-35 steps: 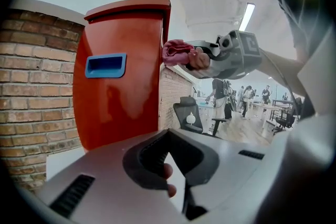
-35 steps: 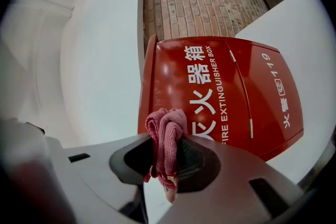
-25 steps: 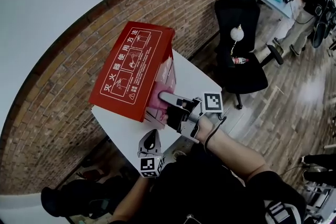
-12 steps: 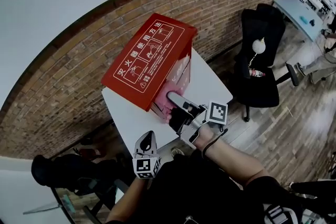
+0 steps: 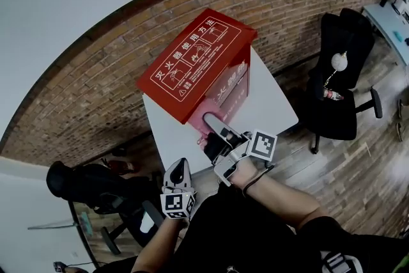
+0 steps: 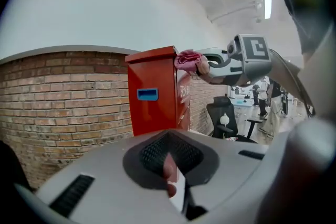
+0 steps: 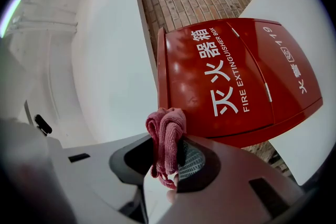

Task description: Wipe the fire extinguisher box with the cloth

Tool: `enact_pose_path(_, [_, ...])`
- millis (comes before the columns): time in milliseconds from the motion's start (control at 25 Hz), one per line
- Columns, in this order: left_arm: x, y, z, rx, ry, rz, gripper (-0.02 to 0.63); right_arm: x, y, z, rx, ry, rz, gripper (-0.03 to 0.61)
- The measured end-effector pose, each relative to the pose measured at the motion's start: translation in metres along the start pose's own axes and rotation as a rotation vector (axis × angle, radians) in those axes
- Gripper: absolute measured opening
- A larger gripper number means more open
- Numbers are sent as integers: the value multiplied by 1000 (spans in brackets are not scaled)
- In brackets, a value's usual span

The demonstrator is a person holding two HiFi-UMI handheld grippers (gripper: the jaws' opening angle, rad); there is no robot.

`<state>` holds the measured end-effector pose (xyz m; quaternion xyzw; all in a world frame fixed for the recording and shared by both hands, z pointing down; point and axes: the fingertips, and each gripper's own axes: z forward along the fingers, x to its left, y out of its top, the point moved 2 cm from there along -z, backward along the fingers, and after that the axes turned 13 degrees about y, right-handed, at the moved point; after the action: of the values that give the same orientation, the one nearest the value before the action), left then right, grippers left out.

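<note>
The red fire extinguisher box (image 5: 198, 61) stands on a white table (image 5: 271, 105), its lid bearing white diagrams. My right gripper (image 5: 208, 134) is at the box's front face near its lower near corner, shut on a bunched pink cloth (image 7: 165, 134). In the right gripper view the cloth sticks up between the jaws just before the box's red front (image 7: 236, 86) with white lettering. My left gripper (image 5: 180, 171) hangs below the table's near edge, jaws together and holding nothing. From the left gripper view the cloth (image 6: 188, 60) touches the box's top front corner (image 6: 155, 92).
A brick wall (image 5: 96, 99) runs behind the table. A black office chair (image 5: 342, 73) stands to the right on the wooden floor. A dark seat or bag (image 5: 86, 185) sits low at the left. More desks and people are far off at the right.
The head view has swung, so the box now sits further right and higher. My right gripper keeps the cloth on the box's front and has slid toward its near lower corner. My left gripper has hardly moved.
</note>
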<state>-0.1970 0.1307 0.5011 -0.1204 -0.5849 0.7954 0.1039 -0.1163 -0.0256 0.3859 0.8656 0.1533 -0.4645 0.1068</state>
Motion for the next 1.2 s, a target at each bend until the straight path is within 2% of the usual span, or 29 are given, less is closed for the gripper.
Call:
enact_pose_path(200, [1, -3, -23, 13, 55, -3, 28, -1, -1, 0, 10, 10, -34, 106])
enact_pose_path(440, [0, -8, -43, 26, 124, -26, 28, -18, 0, -7, 23, -21, -66, 106])
enact_pose_path(680, [-1, -4, -40, 6, 179, -35, 28, -34, 7, -12, 33, -4, -85, 106])
enact_pose_path(960, [5, 17, -20, -38, 169, -47, 28, -56, 4, -25, 57, -15, -103, 106])
enact_pose_path(1200, [11, 18, -8, -46, 141, -57, 28, -74, 4, -38, 75, -32, -136, 106])
